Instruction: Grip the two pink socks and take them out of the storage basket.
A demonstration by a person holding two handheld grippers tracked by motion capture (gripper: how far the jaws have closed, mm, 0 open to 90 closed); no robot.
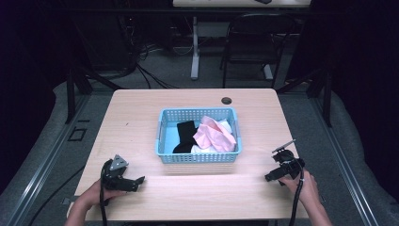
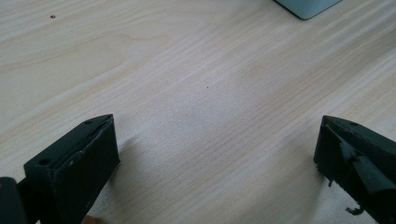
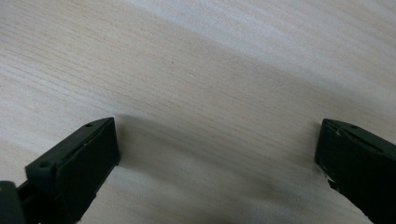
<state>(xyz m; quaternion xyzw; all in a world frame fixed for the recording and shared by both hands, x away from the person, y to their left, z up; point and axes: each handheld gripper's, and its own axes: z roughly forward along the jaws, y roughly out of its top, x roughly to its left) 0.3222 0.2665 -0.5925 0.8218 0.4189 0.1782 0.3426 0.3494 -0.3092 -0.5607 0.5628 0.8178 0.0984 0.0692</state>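
Observation:
A light blue plastic basket (image 1: 162,127) stands in the middle of the wooden table (image 1: 141,101). In it lie a pink cloth (image 1: 215,134), a black cloth (image 1: 185,135) and some white cloth (image 1: 227,125). My left gripper (image 1: 134,181) rests on the table's near left, held by a hand, jaws wide apart over bare wood (image 2: 217,135). A corner of the basket (image 2: 306,6) shows at the top of the left gripper view. My right gripper (image 1: 277,169) rests on the near right, held by the other hand, also open over bare wood (image 3: 217,140).
A round cable hole (image 1: 227,100) sits near the table's far edge. Behind the table stand a dark chair (image 1: 254,42) and a white desk leg (image 1: 195,47). Cables lie on the floor at the back left.

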